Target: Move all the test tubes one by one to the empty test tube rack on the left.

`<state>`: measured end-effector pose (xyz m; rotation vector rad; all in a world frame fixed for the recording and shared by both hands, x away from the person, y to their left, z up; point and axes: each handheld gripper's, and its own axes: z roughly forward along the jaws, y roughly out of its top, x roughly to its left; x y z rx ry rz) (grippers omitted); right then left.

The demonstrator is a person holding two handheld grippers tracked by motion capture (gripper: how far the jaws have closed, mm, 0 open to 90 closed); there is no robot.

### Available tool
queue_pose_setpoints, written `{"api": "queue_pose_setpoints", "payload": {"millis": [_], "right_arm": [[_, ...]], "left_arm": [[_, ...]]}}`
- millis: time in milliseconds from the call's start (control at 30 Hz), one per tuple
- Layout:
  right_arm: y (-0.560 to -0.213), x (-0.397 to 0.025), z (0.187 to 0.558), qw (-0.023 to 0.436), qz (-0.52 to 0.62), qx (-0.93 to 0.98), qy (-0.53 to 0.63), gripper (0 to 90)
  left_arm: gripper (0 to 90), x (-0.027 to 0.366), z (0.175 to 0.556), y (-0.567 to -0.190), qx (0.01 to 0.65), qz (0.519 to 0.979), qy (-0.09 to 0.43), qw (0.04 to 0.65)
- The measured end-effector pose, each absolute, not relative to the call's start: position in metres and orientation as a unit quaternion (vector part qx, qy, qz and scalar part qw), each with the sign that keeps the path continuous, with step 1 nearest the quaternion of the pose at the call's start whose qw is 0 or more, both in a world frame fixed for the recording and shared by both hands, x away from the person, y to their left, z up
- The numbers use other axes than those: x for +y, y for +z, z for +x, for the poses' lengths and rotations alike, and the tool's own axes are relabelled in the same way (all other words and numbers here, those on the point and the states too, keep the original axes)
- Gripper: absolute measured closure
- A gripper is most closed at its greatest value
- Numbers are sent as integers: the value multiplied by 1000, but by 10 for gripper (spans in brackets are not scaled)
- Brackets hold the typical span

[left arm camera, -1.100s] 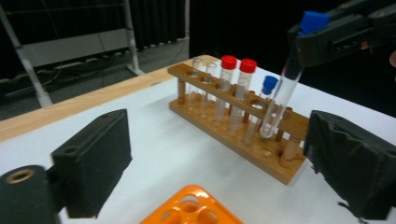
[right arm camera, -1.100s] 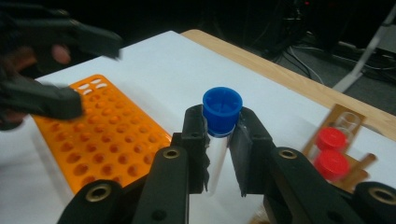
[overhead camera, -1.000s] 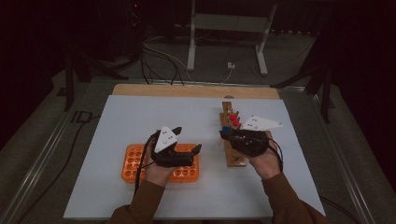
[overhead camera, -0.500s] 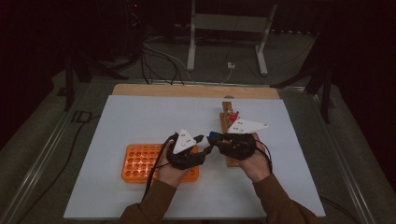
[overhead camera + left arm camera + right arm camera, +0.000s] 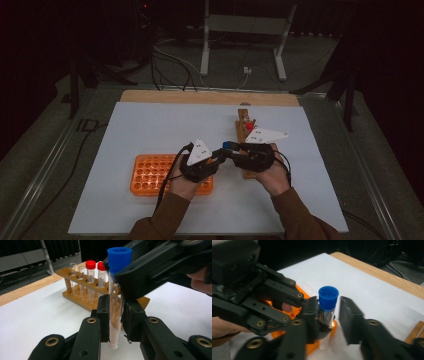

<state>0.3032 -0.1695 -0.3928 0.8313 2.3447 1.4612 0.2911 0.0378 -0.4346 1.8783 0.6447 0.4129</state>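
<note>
A person holds a black tool in each hand over a white table (image 5: 150,125). The two tools meet in the middle, near the front of the table.

Between them is a clear tube with a blue cap (image 5: 115,302). It stands almost straight up.

The left tool (image 5: 115,322) has its two jaws closed on the lower part of the tube. Each jaw touches the glass, one on each side. The round bottom of the tube pokes out below the jaws.

The right tool (image 5: 329,312) is up by the top of the tube, just under the blue cap. In the right gripper view one jaw is against the tube and the other jaw stands off to the side with a gap. So this tool is partly open and is not squeezing the tube.

An orange rack (image 5: 150,172) full of round holes lies on the table under the left hand (image 5: 182,185). A wooden rack (image 5: 82,290) stands on the table behind the tools, under the right hand (image 5: 275,175) in the high view. It holds two tubes with red caps (image 5: 90,277) and some clear tubes with no caps (image 5: 73,277).

Past the far edge of the table there is a grey floor with cables (image 5: 170,65) and a metal stand (image 5: 245,30).
</note>
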Motion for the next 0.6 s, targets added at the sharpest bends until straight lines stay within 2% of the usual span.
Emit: {"api": "queue_pose_setpoints", "payload": {"millis": [167, 200, 233, 267, 300, 333, 500, 600], "right_arm": [[-395, -182, 303, 126, 297, 786, 528, 429], [-395, -182, 303, 126, 297, 786, 528, 429], [-396, -186, 302, 131, 300, 781, 532, 366], [-396, -186, 302, 131, 300, 781, 532, 366], [-396, -191, 301, 138, 304, 776, 535, 310], [-396, -191, 301, 138, 304, 776, 535, 310], [-400, -204, 294, 154, 319, 767, 535, 151], [-404, -209, 291, 162, 324, 765, 533, 104]], "left_arm": [[776, 45, 294, -435, 281, 780, 176, 531], [776, 46, 295, -435, 285, 778, 176, 532], [776, 48, 295, -435, 287, 777, 177, 531], [776, 49, 296, -436, 289, 776, 178, 531], [776, 50, 296, -436, 291, 775, 179, 531], [776, 51, 296, -436, 292, 774, 181, 531], [775, 53, 298, -437, 294, 774, 195, 526], [775, 54, 300, -439, 298, 773, 198, 524]]}}
